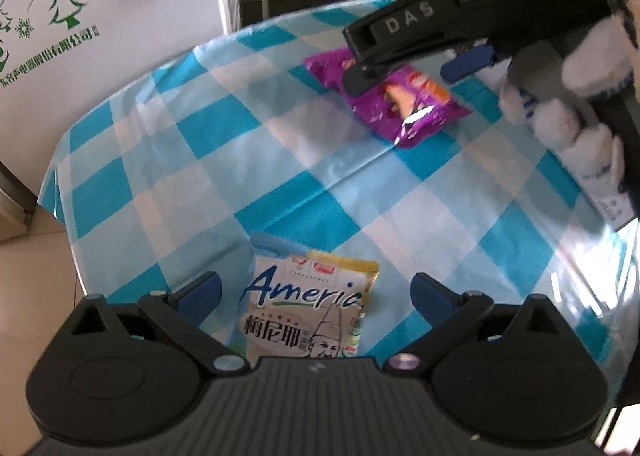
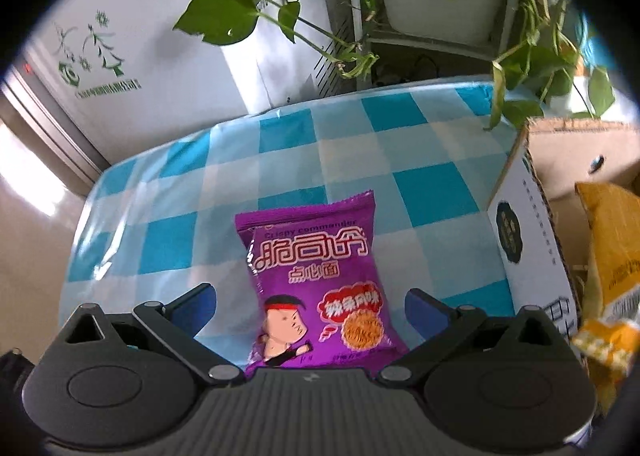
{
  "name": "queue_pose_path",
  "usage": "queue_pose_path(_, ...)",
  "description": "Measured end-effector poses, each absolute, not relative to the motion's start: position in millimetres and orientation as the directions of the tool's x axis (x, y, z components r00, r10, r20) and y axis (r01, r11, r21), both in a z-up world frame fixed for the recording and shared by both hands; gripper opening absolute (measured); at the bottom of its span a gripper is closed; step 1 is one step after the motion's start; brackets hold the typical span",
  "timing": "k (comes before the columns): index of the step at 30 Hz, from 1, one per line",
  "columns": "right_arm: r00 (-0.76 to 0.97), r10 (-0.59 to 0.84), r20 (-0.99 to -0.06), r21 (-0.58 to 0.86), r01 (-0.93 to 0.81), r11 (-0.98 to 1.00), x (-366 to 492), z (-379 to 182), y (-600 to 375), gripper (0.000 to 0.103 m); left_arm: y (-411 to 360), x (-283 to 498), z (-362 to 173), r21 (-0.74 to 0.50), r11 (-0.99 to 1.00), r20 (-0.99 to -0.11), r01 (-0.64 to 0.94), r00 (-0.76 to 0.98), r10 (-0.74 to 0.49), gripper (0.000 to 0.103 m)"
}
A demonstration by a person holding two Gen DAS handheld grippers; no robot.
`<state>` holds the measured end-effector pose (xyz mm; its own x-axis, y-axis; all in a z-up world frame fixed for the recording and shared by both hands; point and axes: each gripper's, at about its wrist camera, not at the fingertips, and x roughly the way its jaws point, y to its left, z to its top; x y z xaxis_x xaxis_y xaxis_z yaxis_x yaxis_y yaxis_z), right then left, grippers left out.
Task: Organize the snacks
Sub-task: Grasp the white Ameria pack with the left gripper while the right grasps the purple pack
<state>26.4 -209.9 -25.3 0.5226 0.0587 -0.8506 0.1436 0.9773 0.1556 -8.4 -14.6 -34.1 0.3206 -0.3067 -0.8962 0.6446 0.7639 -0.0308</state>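
Both tools gape wide: the left tool over one white packet, the right tool over one purple packet. Both packets lie on the checked tabletop. Right of the purple packet stands one cardboard box holding yellow bags.

Around us the checked tablecloth lies mostly bare, so we have open room to pass on the left and far sides of the purple snack packet, which sits flat between our right gripper's wide-spread fingers. On our right the cardboard box stands as a wall at the table's edge, with a yellow packet filling part of its opening and pothos vines hanging over its far corner. Seen from the left wrist, our right gripper and gloved hand block the way in above the purple packet, while the cream snack packet lies between our left gripper's parted fingers with clear cloth beyond it.
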Motion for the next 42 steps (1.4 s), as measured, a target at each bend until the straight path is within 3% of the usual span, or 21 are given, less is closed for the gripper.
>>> queue_pose_path(14,0.498,-0.044,-0.866,-0.002,0.085,0.996,39.2,-48.3,-193.5,0.103,-15.1,-16.0,-39.0,-0.005,0.756,-0.878,0.655,0.359,-0.317,0.103)
queue_pose_path(36,0.508,-0.045,-0.860,-0.002,0.086,0.996,37.4,-48.9,-193.5,0.103,-14.2,-20.2,-39.0,0.005,0.737,-0.883,0.676,0.349,-0.314,0.103)
queue_pose_path(42,0.508,-0.038,-0.861,0.002,0.077,0.997,35.8,-46.9,-192.1,0.100,-14.9,-20.9,-36.7,-0.001,0.734,-0.886,0.679,0.339,-0.315,0.095)
